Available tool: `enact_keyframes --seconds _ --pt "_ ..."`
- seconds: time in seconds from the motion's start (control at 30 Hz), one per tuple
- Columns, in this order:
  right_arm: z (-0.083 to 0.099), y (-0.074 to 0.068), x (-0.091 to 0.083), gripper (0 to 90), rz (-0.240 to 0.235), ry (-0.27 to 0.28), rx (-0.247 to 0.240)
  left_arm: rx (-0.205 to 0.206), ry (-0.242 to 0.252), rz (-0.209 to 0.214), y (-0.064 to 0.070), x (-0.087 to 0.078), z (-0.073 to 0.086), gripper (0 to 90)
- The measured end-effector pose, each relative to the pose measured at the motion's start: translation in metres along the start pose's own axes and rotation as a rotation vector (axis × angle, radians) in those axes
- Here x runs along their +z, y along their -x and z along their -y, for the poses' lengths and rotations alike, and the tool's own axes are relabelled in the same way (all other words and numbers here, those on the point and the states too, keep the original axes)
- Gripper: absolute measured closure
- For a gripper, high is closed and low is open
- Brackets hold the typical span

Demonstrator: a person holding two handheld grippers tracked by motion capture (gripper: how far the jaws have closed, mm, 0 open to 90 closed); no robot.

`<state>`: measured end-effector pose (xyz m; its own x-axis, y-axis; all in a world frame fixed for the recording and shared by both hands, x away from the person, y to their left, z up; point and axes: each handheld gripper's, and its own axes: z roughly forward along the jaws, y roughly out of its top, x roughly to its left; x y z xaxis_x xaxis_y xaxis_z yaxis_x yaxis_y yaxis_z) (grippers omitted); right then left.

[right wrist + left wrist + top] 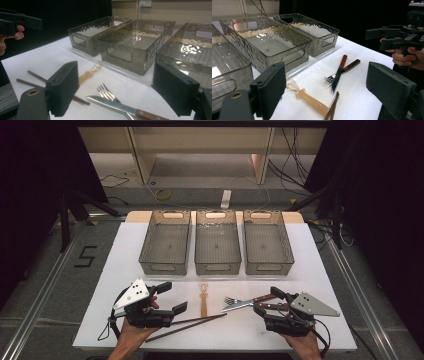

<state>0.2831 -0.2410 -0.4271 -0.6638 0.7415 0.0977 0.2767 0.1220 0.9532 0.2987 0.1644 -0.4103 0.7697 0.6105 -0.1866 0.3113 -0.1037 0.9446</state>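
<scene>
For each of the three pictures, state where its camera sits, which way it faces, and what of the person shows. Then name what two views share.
High view: above the person's side, facing forward and down on the white table; both forearms, left gripper and right gripper show.
Left gripper view: behind its black jaws, facing three clear ribbed plastic bins; the other hand shows.
Right gripper view: behind its jaws, facing the bins; fingers show.
Shared: wooden-handled knife.

A row of three smoky, ribbed, clear plastic bins (217, 249) blocks the far half of the white table (115, 265). Bare table runs beside the bins to the left and right edges. Along the near edge, brown wooden chopsticks (192, 324), an amber plastic spoon (204, 301), a wooden-handled knife (246, 303) and a steel fork (235, 301) crowd the middle.
</scene>
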Motion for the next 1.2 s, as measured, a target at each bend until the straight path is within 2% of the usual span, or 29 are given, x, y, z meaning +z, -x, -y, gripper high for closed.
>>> enact_keyframes --seconds 0.13,0.2,0.3,0.37,0.4,0.73,0.87,0.97,1.03,1.07,1.17,1.2 --pt "0.000 0.000 0.000 21.5 0.001 0.000 0.001 0.016 -0.021 -0.017 0.001 0.001 -0.001 16.1" --pt "0.000 0.000 0.000 21.5 0.000 -0.001 0.001 0.062 -0.059 -0.052 0.002 0.003 -0.003 16.1" --pt "0.000 0.001 0.000 21.5 -0.004 -0.006 0.005 0.055 -0.084 -0.051 0.002 0.005 -0.006 16.4" --pt "0.000 0.001 0.001 21.5 -0.006 -0.009 0.003 0.075 -0.105 -0.070 0.002 0.006 -0.008 16.4" --pt "0.000 0.001 0.001 21.5 -0.005 -0.009 0.003 0.071 -0.110 -0.065 0.002 0.006 -0.010 16.4" --pt "0.000 0.001 -0.001 21.5 -0.009 -0.004 0.011 0.068 -0.140 -0.063 0.002 0.007 -0.016 16.4" --pt "-0.001 0.002 0.000 21.5 -0.015 -0.009 0.010 0.040 -0.243 -0.050 -0.009 0.009 -0.025 16.7" --pt "-0.001 0.001 0.000 21.6 -0.017 -0.009 0.003 0.060 -0.301 -0.083 -0.015 0.007 -0.032 18.0" --pt "-0.002 0.001 0.000 21.6 -0.021 -0.011 0.003 0.081 -0.306 -0.122 -0.017 0.005 -0.038 19.1" --pt "-0.002 0.001 0.000 21.6 -0.022 -0.011 0.003 0.081 -0.322 -0.122 -0.018 0.005 -0.040 19.2" --pt "-0.001 0.001 0.001 21.6 -0.025 -0.012 -0.002 0.094 -0.436 -0.119 -0.020 0.009 -0.046 19.3" --pt "-0.001 0.000 0.001 21.6 -0.026 -0.015 -0.003 0.081 -0.465 -0.108 -0.020 0.012 -0.046 20.8"
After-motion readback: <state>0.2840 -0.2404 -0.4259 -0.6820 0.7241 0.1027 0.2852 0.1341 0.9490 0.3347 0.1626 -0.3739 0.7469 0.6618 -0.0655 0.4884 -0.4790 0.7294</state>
